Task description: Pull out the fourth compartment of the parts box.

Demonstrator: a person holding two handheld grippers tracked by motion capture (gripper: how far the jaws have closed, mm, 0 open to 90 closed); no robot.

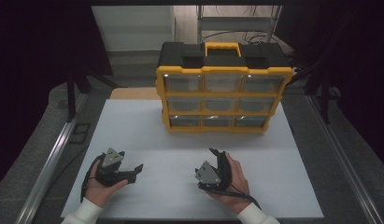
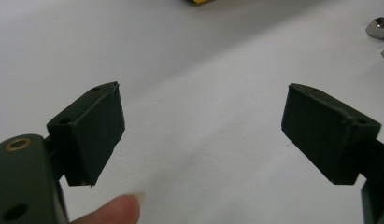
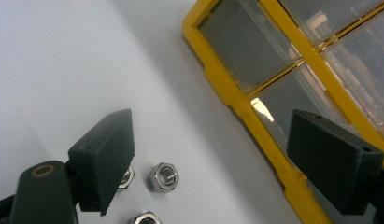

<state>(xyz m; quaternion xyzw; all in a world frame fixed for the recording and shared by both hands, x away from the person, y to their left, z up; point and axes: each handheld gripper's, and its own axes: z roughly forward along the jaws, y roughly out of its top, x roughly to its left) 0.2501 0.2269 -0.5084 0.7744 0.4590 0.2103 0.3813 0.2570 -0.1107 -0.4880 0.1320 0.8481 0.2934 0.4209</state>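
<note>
High view: wide bare strip of white table [image 1: 147, 135] between grippers and yellow organiser [image 1: 222, 98] at far edge | left gripper [image 1: 133, 171] spread wide, empty, resting low | right gripper [image 3: 213, 163] likewise wide apart, gripping nothing | steel nuts [image 3: 164, 176] loose on table beside its left jaw (one partly hidden)

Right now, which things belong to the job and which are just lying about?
Job:
- hex nuts between the right tongs, open
- yellow drawer organizer
- left tongs, open, holding nothing

Lying about:
- metal frame behind the table
- table rail
</note>
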